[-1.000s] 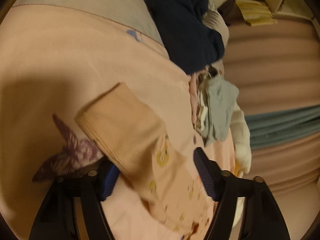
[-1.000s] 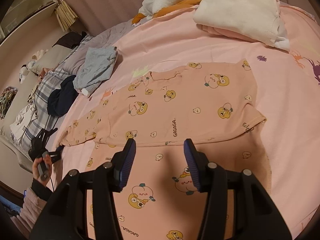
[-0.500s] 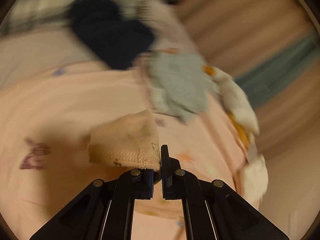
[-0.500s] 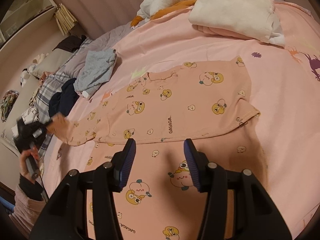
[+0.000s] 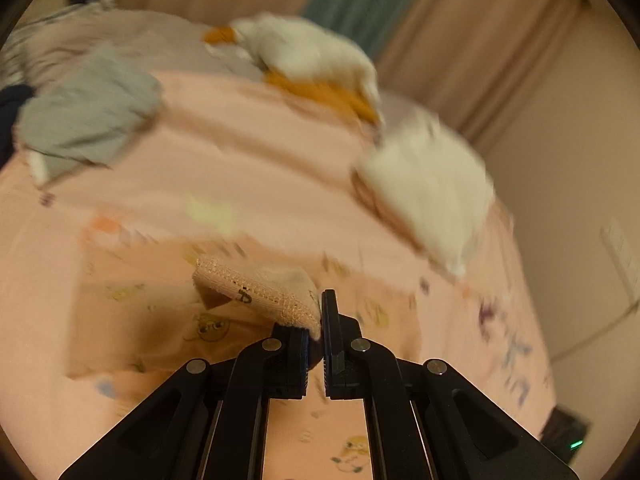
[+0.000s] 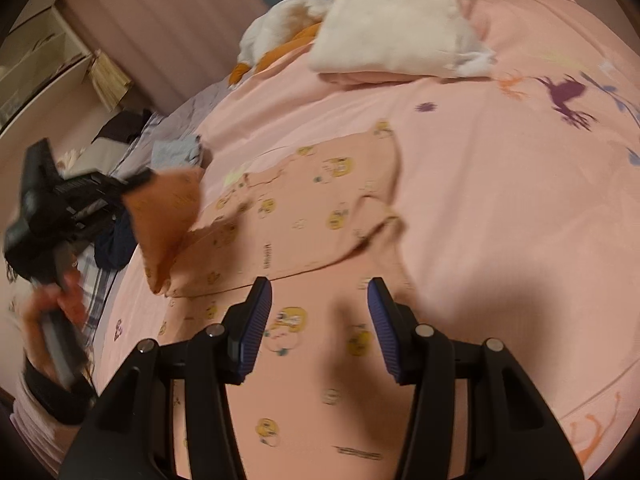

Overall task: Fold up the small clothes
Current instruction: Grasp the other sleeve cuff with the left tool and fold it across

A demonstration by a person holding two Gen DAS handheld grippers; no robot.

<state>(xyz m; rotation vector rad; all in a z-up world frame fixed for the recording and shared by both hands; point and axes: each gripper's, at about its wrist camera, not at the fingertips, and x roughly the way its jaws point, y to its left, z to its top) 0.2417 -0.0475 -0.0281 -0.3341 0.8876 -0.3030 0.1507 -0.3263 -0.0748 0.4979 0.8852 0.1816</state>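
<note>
Left gripper (image 5: pixel 320 320): pinching sleeve cuff (image 5: pixel 256 290) of peach shirt (image 6: pixel 312 216); lifted
Right gripper (image 6: pixel 318 328): spread, empty, above shirt

The small peach garment (image 6: pixel 304 216) is soft matt knit cloth printed with yellow cartoon faces, and its sleeve cuff (image 5: pixel 256 292) shows a ribbed, stitched hem, slightly rough, where it sits pinched in the left claw (image 5: pixel 316 332). The left claw and the right claw (image 6: pixel 320 324) are matt black plastic with small bright metal pins at the joints, and the right claw's pads (image 6: pixel 380 328) are dull blue with fine ridges. The bed (image 6: pixel 500 200) is covered in smooth matt pink cloth with printed figures, and the folded white pile (image 6: pixel 392 28) looks like thick, fluffy fabric.
</note>
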